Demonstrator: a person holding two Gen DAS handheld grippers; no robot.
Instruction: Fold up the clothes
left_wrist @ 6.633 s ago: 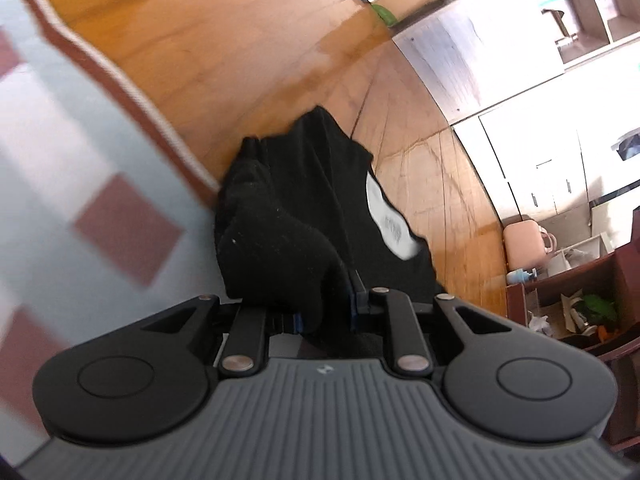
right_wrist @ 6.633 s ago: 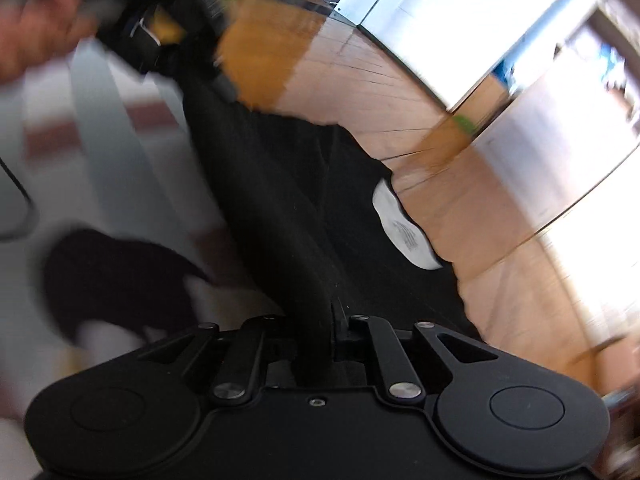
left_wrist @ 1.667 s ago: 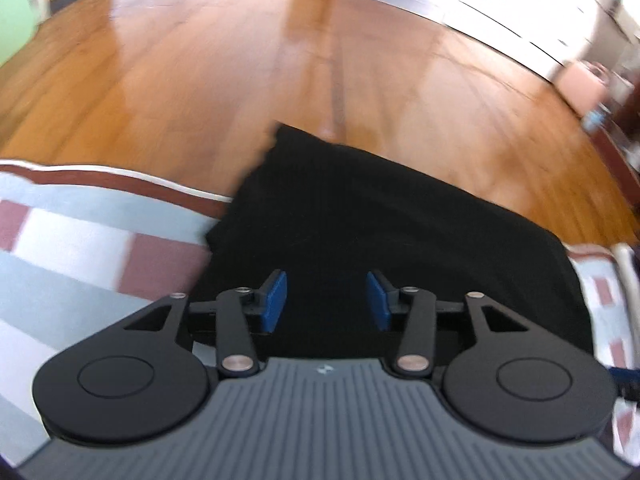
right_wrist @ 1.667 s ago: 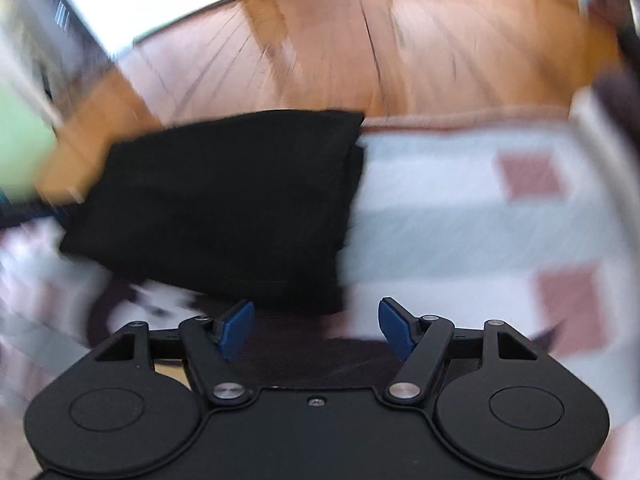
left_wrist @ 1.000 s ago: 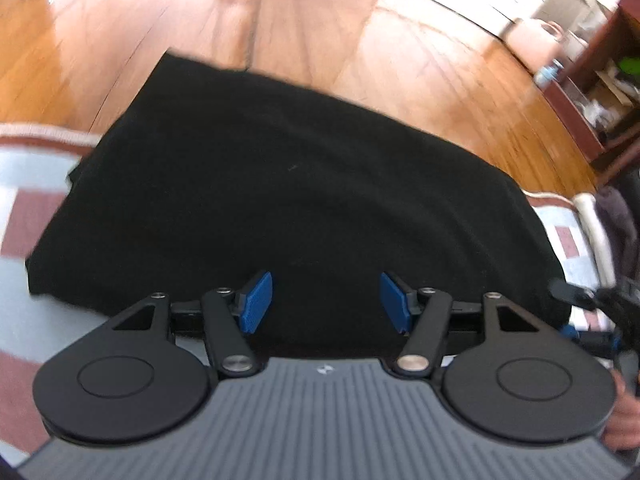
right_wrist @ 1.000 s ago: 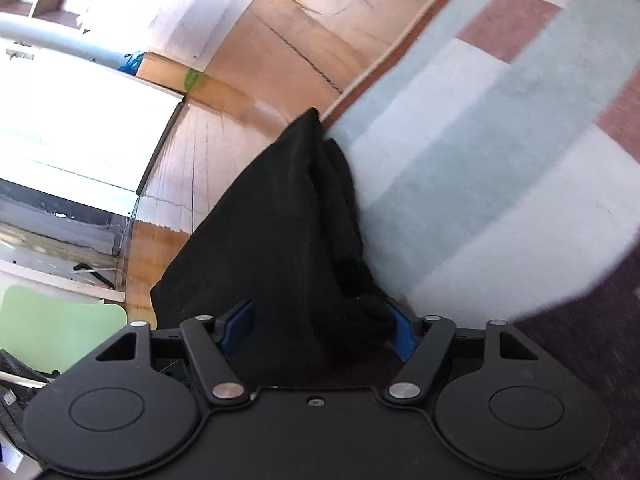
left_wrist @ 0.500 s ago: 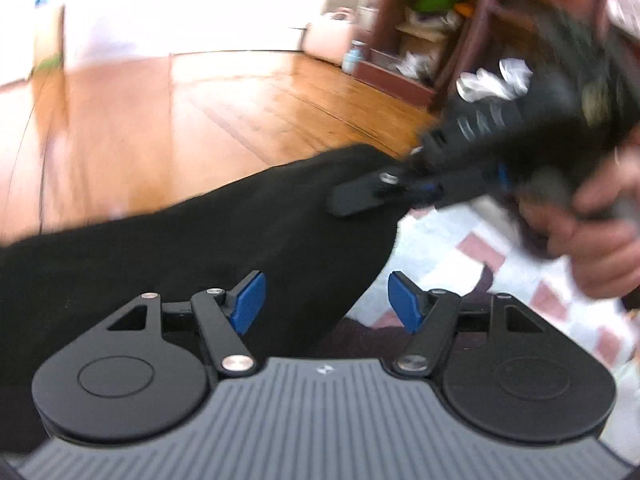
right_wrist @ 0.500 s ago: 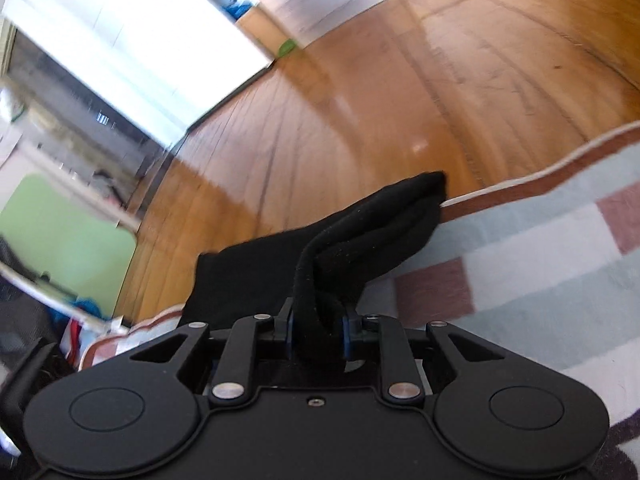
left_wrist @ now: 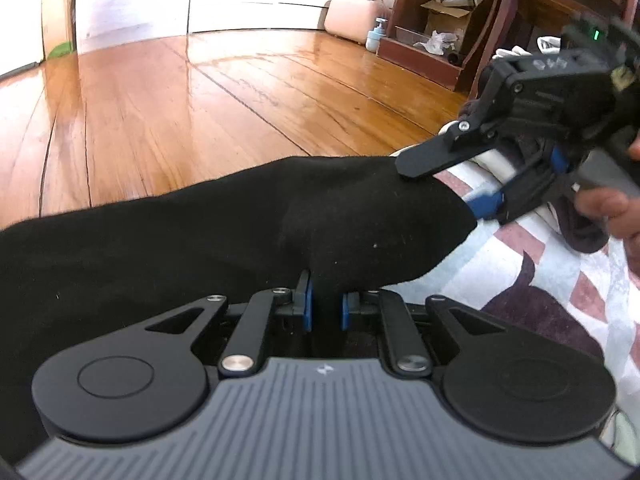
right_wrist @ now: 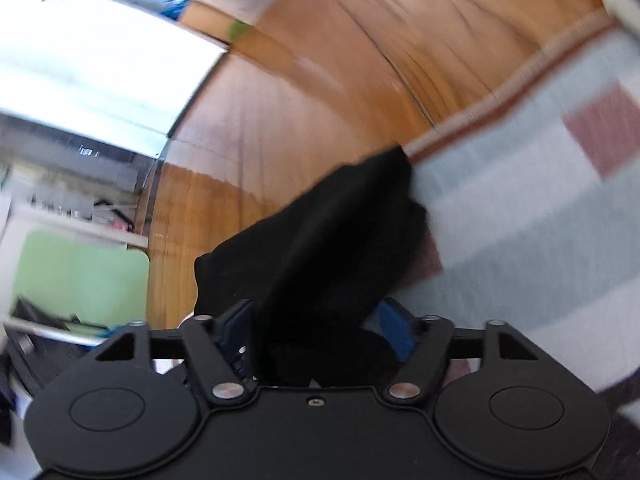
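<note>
Both tools meet the black garment [left_wrist: 240, 232]: left tool [left_wrist: 325, 306] clamps it, right tool [left_wrist: 452, 184] spread; garment stretches left-right.

- One black garment [left_wrist: 240, 220]
- Two claws: left claw [left_wrist: 325, 306], right claw [right_wrist: 316, 332]
- One checked rug [right_wrist: 540, 208]
- One pink case [left_wrist: 352, 10]
- One small bottle [left_wrist: 375, 36]

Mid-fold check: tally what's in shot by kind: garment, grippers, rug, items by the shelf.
Black cloth garment: 1
Two-finger grippers: 2 (left gripper, right gripper)
Checked pink-and-grey rug: 1
Pale pink plastic case: 1
Small blue pump bottle: 1
Total: 6
</note>
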